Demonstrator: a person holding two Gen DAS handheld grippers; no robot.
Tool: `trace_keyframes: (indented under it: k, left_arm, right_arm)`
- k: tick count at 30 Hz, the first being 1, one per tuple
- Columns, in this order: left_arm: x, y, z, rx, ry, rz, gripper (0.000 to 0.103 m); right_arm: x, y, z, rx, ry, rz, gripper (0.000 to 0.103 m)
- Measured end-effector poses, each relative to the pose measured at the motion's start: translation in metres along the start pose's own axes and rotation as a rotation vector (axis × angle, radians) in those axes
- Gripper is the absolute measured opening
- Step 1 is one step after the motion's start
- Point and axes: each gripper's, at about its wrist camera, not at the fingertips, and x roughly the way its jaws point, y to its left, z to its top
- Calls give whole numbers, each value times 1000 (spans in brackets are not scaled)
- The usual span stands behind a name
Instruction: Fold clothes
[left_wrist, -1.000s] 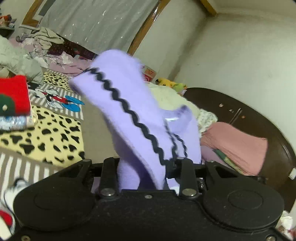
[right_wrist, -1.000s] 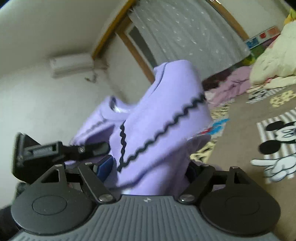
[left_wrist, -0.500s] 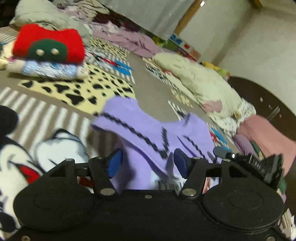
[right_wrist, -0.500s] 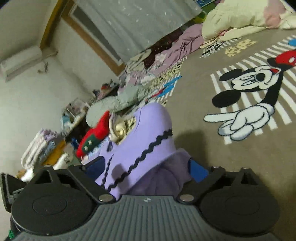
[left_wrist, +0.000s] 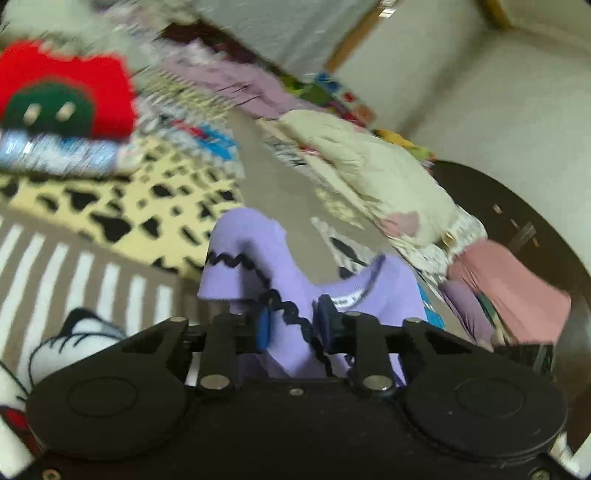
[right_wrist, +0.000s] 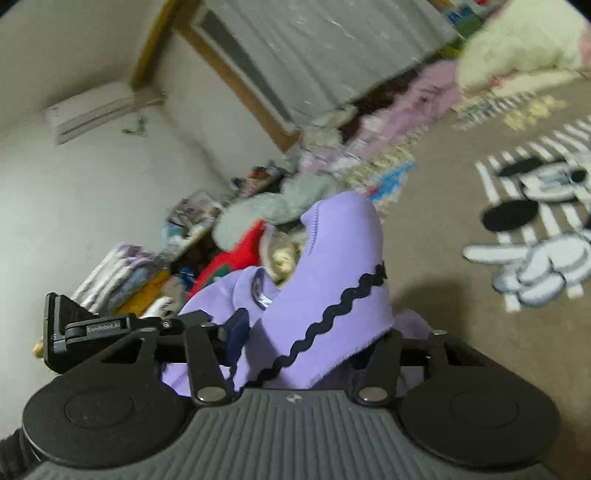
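I'm seeing dim, flat indoor light, motion blur smearing the red sweater (left_wrist: 66, 88) and curtain (right_wrist: 321, 55), fisheye bending the edges, a soft shadow falling on the rug (right_wrist: 436, 295).

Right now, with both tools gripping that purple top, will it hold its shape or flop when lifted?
The purple top likely flops: its free edge droops over the left tool. It seems light, bunching softly in the right tool. The fleecy-looking surface probably resists slipping.

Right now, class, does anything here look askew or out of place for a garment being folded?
Yes. The lilac fleece garment with black zigzag trim is bunched, not flat: both the left gripper and right gripper pinch it, and its trimmed edges flop over unevenly.
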Motion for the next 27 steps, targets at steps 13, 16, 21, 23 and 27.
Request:
trace_keyframes:
  k: [13, 16, 21, 23, 27]
  left_arm:
    - [-115, -45, -70, 173, -87, -71, 23]
    - [-134, -54, -92, 237, -43, -33, 42]
    - [-158, -64, -130, 312, 17, 27, 51]
    - [-166, -68, -145, 357, 42, 56, 51]
    - [-182, -77, -177, 490, 138, 112, 60]
  right_arm:
    - [-79, 84, -28, -152, -34, 149, 48]
    - [-95, 100, -47, -159, 12, 136, 48]
    - [-126, 135, -77, -213, 79, 67, 50]
    - [-135, 149, -94, -270, 157, 11, 57]
    - [-152, 173, -134, -395, 346, -116, 68]
